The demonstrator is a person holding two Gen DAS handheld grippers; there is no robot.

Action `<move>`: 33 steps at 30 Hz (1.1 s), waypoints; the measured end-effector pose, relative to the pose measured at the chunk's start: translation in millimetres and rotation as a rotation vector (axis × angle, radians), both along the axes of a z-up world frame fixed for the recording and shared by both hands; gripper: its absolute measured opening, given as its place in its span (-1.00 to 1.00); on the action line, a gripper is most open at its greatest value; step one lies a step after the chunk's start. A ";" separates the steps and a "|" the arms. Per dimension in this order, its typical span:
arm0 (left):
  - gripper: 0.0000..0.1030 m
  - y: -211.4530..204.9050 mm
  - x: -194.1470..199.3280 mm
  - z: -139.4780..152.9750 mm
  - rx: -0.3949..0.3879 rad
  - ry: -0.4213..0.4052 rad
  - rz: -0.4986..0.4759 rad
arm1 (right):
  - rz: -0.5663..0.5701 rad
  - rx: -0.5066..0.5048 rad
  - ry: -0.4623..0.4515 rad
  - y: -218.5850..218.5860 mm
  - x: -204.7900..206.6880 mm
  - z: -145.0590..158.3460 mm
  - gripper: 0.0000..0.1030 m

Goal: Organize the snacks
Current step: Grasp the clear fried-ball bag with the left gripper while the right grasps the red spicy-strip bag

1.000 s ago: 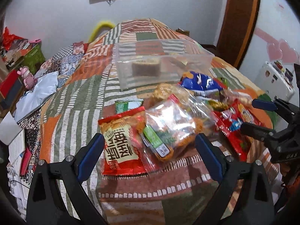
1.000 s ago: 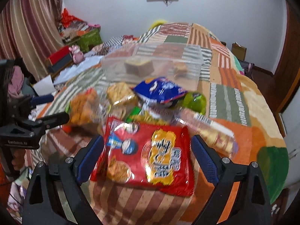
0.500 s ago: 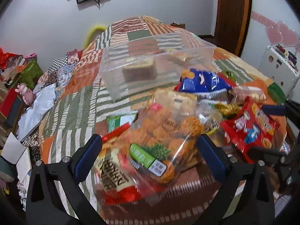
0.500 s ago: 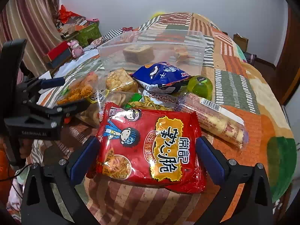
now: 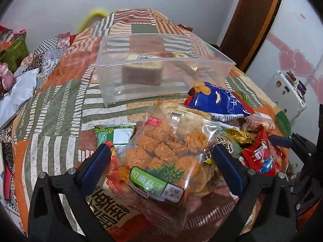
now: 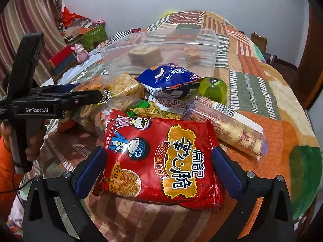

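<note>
A pile of snack packs lies on a patchwork bedspread in front of a clear plastic bin (image 5: 161,68), which holds a brown cake slice (image 5: 142,74) and a small wrapped snack. My left gripper (image 5: 161,157) is open, its jaws either side of a clear bag of orange fried noodle balls (image 5: 167,153). My right gripper (image 6: 158,159) is open, its jaws either side of a red noodle-snack bag (image 6: 159,157). The bin also shows in the right wrist view (image 6: 161,54), as does the left gripper (image 6: 60,98).
Other snacks: a blue chip bag (image 6: 167,78), a green round cup (image 6: 214,88), a long biscuit roll (image 6: 226,125), a red-orange pack (image 5: 113,207), a small green pack (image 5: 115,135). Boxes and a pink toy (image 6: 80,53) sit left of the bed; a white appliance (image 5: 286,92) stands right.
Both grippers have moved forward and lower onto the pile. The left jaws now flank the noodle-ball bag; the right jaws now flank the red bag.
</note>
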State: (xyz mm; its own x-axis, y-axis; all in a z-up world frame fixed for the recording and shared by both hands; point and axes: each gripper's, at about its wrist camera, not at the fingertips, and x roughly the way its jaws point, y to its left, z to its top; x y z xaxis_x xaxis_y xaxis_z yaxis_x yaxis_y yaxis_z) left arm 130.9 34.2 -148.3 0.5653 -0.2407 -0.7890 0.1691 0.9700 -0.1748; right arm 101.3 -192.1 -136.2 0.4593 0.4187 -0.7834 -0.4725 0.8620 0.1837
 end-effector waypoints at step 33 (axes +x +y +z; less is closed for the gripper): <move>0.23 -10.7 -61.8 46.7 0.048 -0.184 0.080 | 0.020 0.100 -0.072 -7.5 -5.9 39.4 -0.31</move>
